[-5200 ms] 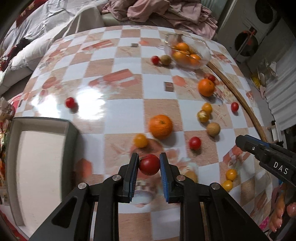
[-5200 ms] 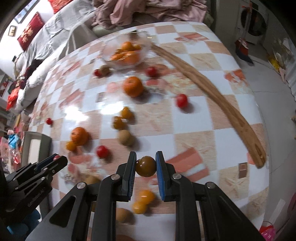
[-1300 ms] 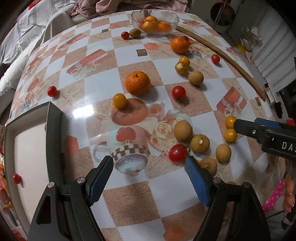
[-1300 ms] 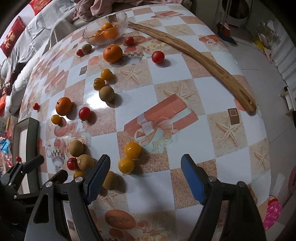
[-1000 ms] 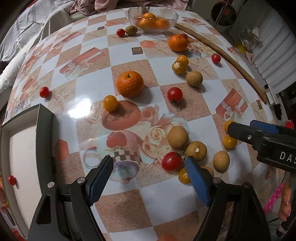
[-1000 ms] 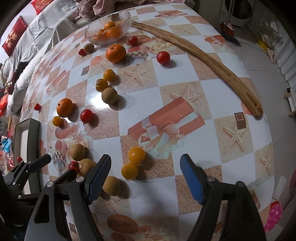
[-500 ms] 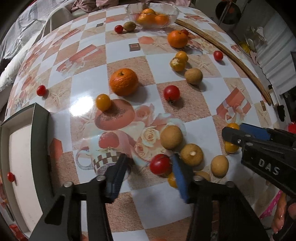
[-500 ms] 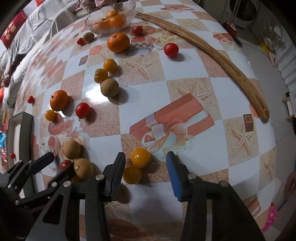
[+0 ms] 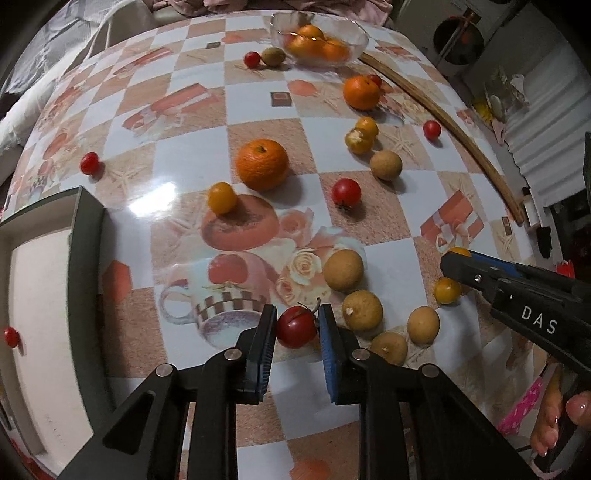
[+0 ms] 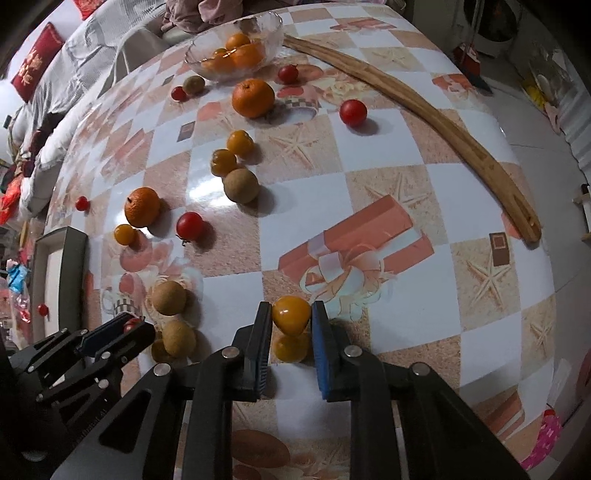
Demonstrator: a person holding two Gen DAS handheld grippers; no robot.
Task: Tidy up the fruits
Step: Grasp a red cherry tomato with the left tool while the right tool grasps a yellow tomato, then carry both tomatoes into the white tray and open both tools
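Observation:
My left gripper [image 9: 297,326] is shut on a red cherry tomato [image 9: 295,326] at the table's near edge, next to several brown longans [image 9: 343,269]. My right gripper [image 10: 290,319] is shut on a yellow cherry tomato [image 10: 290,314]; a second yellow tomato [image 10: 291,347] lies just below it. The right gripper also shows in the left wrist view [image 9: 456,264], and the left gripper shows in the right wrist view [image 10: 125,328]. A grey tray [image 9: 88,236] with one small red tomato [image 9: 11,336] stands at the left.
A glass bowl [image 9: 354,33] of oranges stands at the far side. Loose oranges [image 9: 262,168], red tomatoes [image 9: 345,192], yellow tomatoes [image 9: 221,197] and longans [image 9: 386,165] lie scattered over the checked tablecloth. A curved wooden stick [image 10: 424,99] lies along the right edge.
Both grippers came down from wide open and closed: the left onto the red cherry tomato, the right onto the yellow cherry tomato.

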